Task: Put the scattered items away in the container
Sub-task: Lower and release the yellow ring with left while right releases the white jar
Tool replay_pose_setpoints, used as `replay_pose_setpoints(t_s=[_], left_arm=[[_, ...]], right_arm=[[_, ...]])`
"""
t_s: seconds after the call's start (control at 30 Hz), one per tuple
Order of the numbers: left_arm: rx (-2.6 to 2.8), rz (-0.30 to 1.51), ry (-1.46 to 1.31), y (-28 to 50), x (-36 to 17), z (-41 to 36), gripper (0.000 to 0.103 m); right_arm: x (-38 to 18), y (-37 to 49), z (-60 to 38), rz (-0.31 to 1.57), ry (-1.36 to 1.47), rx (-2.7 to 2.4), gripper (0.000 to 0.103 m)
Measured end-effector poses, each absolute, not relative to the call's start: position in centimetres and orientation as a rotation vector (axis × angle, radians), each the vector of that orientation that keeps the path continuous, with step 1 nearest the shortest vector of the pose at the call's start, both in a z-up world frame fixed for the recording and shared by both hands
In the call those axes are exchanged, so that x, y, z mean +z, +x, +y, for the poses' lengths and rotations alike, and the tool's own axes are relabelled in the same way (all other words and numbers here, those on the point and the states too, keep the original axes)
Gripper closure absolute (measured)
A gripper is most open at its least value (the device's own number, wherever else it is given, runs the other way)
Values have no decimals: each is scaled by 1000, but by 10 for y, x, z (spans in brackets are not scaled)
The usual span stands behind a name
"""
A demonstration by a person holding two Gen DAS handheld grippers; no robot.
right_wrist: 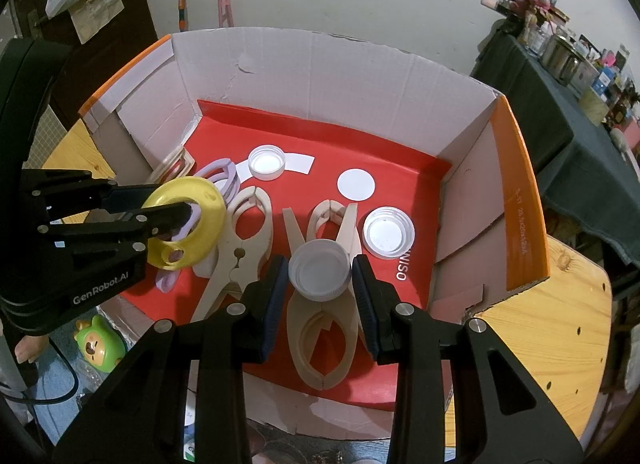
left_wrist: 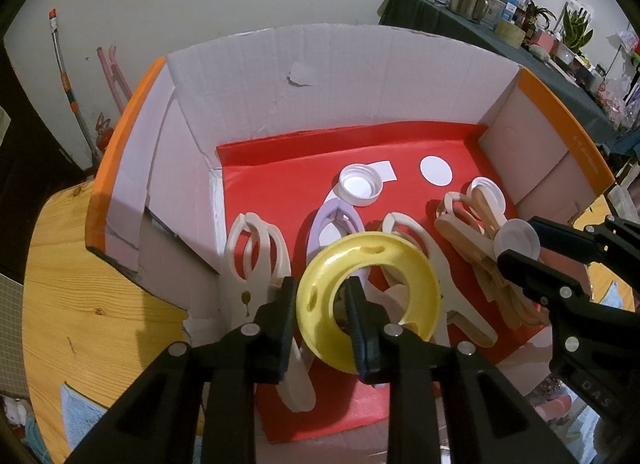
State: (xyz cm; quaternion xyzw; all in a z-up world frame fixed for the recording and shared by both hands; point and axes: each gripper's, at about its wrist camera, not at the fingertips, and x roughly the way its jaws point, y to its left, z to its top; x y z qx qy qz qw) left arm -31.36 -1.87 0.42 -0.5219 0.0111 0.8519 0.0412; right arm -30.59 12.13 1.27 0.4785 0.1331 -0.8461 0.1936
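While both tools hung over the open white cardboard box with orange edges (right_wrist: 520, 184), the left tool (left_wrist: 320, 304) pinched the rim of a yellow plastic ring with small holes (left_wrist: 370, 296), one finger through its centre hole. The right tool (right_wrist: 320, 276) pinched a white ribbed plastic bottle cap (right_wrist: 320, 268) between its blue pads. Below them, on the box's red floor (right_wrist: 400, 168), lay several large beige plastic clothes pegs (right_wrist: 240, 248), and a lilac peg (right_wrist: 224, 180) lay under the ring. Ahead of the right tool sat an upturned white cap (right_wrist: 267, 163) on a white paper strip (right_wrist: 298, 163), a flat white disc (right_wrist: 356, 184) and, to its right, another upturned cap (right_wrist: 387, 233). The box stood on a pale wooden counter (right_wrist: 540, 328).
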Motion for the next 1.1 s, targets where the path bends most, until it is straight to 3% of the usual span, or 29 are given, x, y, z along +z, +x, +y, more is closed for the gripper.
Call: replay_pose_setpoints(t_s=[0.53, 0.63, 0.83, 0.93, 1.1], left_arm=[[2606, 31, -1598, -313, 5, -19, 76], [2606, 24, -1590, -312, 6, -20, 70], [2613, 27, -1577, -310, 11, -19, 69], [2615, 34, -1572, -310, 13, -19, 69], [2619, 34, -1569, -310, 14, -20, 69]], right_arm=[[7, -307, 124, 371, 1360, -2373, 71], [7, -307, 124, 377, 1358, -2377, 71], [10, -307, 124, 381, 1357, -2383, 69], [10, -307, 123, 381, 1353, -2384, 56], [13, -307, 122, 393, 1345, -2393, 54]])
